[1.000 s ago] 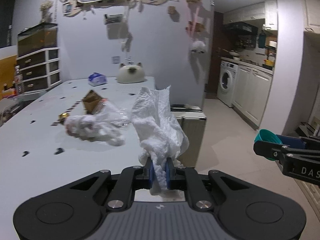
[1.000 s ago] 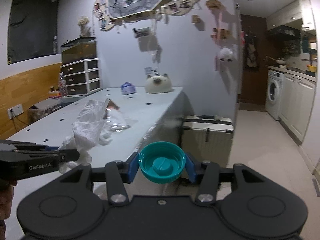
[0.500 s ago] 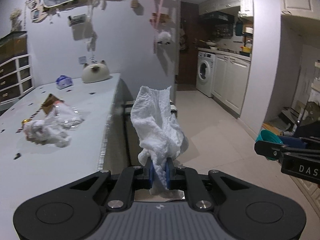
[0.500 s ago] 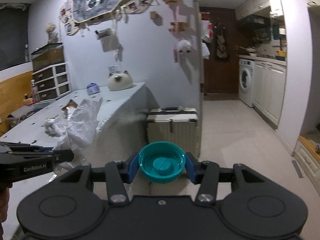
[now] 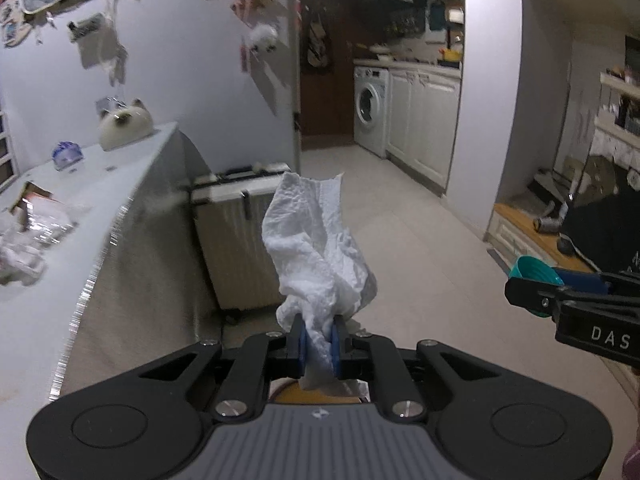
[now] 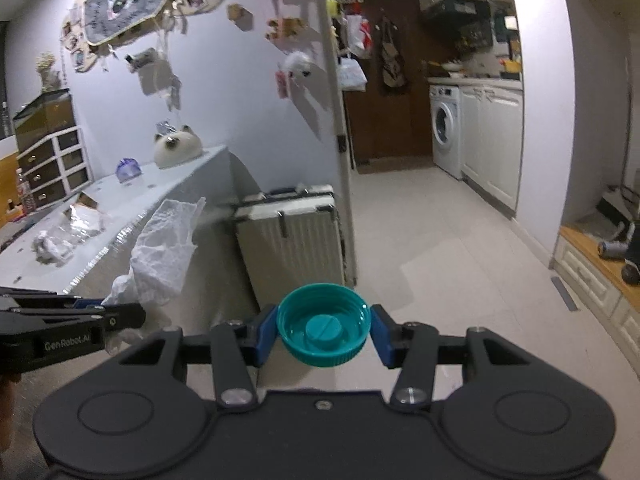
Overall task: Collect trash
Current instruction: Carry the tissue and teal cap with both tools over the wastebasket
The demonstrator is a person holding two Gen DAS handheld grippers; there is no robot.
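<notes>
Seemingly off the counter's edge, the left wrist view shows the left gripper [image 5: 319,338] with its jaws pressed together on a crumpled white tissue [image 5: 318,252], which stands up above the blue pads. To the left of the tissue runs the counter [image 5: 100,216], carrying a heap of wrappers and crumpled paper [image 5: 28,236] and, farther back, a cat-shaped ornament [image 5: 125,123]. Just behind the tissue, a pale suitcase [image 5: 240,232] stands on the tiled floor against the counter's end. Right of the tissue, the right gripper [image 5: 536,280] reaches in from the frame's edge with a teal cap.

From the right wrist view, the right gripper [image 6: 324,330] has its jaws clamped on the teal bottle cap [image 6: 324,330], hollow side up, one blue pad against each side. Left of the cap, the left gripper [image 6: 120,316] holds the tissue [image 6: 164,252] in front of the counter [image 6: 132,200]. Behind the cap stands the suitcase [image 6: 292,240], and far beyond it a washing machine [image 6: 446,130].
</notes>
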